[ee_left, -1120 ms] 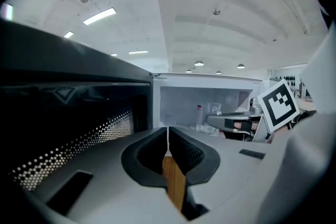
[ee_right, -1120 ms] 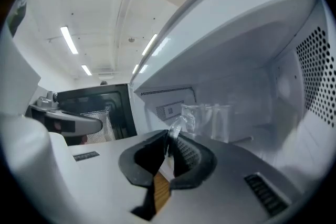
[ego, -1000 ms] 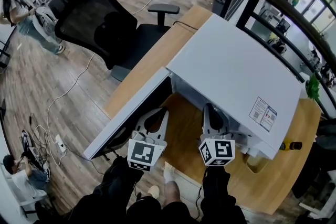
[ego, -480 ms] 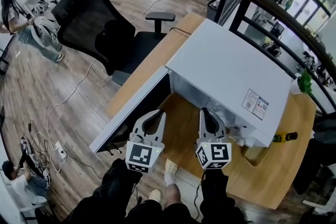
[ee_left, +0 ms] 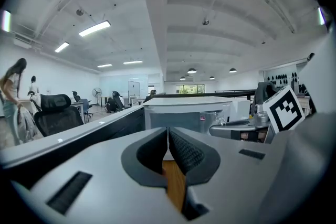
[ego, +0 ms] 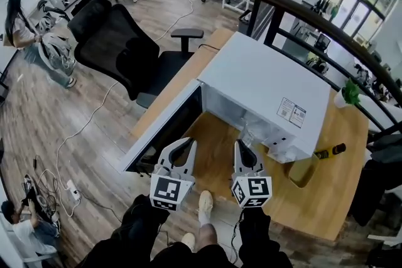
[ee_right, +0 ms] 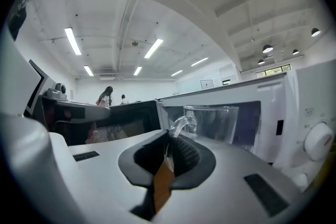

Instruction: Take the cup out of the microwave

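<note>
The white microwave (ego: pixel 264 81) sits on a wooden table (ego: pixel 333 191) with its door (ego: pixel 164 128) swung wide open to the left. The 2 grippers are side by side in front of the opening, both pointing at it. The right gripper (ee_right: pixel 169 141) has its jaws closed tight on the curved handle of a clear cup (ee_right: pixel 215 123). The cup is upright at the mouth of the microwave, just below the front edge of the top in the head view, above the table. The left gripper (ee_left: pixel 168 136) has its jaws pressed together with nothing between them, and it is near the open door, apart from the cup. A dark bottle (ego: pixel 329 150) lies on the table to the right of the microwave, and a black office chair (ego: pixel 119 47) stands behind the door
</note>
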`<state>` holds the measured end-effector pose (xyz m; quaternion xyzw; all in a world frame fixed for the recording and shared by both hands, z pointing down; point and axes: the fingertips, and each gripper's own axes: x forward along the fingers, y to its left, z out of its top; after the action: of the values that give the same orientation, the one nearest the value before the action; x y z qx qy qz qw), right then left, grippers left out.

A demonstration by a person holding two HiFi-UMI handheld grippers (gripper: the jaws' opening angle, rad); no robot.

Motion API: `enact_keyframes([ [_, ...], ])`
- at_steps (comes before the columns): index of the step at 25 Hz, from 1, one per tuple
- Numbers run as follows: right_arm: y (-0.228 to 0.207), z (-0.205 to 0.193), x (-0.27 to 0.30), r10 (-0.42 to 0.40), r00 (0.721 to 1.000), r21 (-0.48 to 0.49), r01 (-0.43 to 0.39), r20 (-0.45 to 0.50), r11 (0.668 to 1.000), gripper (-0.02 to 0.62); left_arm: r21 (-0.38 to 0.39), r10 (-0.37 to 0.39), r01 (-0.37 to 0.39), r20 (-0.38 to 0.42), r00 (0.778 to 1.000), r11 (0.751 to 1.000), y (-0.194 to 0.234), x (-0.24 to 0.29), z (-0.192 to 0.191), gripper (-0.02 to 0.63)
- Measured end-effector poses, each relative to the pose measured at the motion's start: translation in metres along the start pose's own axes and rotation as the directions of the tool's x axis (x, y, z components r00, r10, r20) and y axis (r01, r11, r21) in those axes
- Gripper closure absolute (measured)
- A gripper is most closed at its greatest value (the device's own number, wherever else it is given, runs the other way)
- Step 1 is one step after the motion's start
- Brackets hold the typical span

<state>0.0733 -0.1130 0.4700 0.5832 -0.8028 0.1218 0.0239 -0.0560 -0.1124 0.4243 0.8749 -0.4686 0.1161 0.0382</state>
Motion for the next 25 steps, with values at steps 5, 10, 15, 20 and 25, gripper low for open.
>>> enact_keyframes([
  [5, 0.012, 0.012, -0.029, -0.026, 0.999, -0.001, 0.026, 0.030, 1.000, 0.571, 0.005, -0.023, 0.023, 0.020, 1.000, 1.000, -0.015, -0.028, 0.009, 0.575],
  [10, 0.028, 0.035, -0.063, -0.040, 0.997, -0.008, 0.040, 0.072, 0.999, 0.571, 0.019, -0.052, 0.051, 0.038, 0.998, 0.999, -0.034, -0.058, 0.020, 0.575],
  [15, 0.042, 0.058, -0.099, -0.057, 0.993, -0.033, 0.061, 0.107, 0.998, 0.571, 0.043, -0.076, 0.073, 0.064, 0.995, 0.996, -0.051, -0.087, 0.035, 0.575],
  [20, 0.059, 0.070, -0.142, -0.072, 0.989, -0.047, 0.079, 0.127, 0.996, 0.571, 0.058, -0.096, 0.091, 0.085, 0.992, 0.994, -0.069, -0.121, 0.047, 0.575],
  [25, 0.075, 0.077, -0.191, -0.087, 0.985, -0.050, 0.095, 0.149, 0.994, 0.569, 0.069, -0.118, 0.111, 0.106, 0.987, 0.991, -0.089, -0.156, 0.055, 0.575],
])
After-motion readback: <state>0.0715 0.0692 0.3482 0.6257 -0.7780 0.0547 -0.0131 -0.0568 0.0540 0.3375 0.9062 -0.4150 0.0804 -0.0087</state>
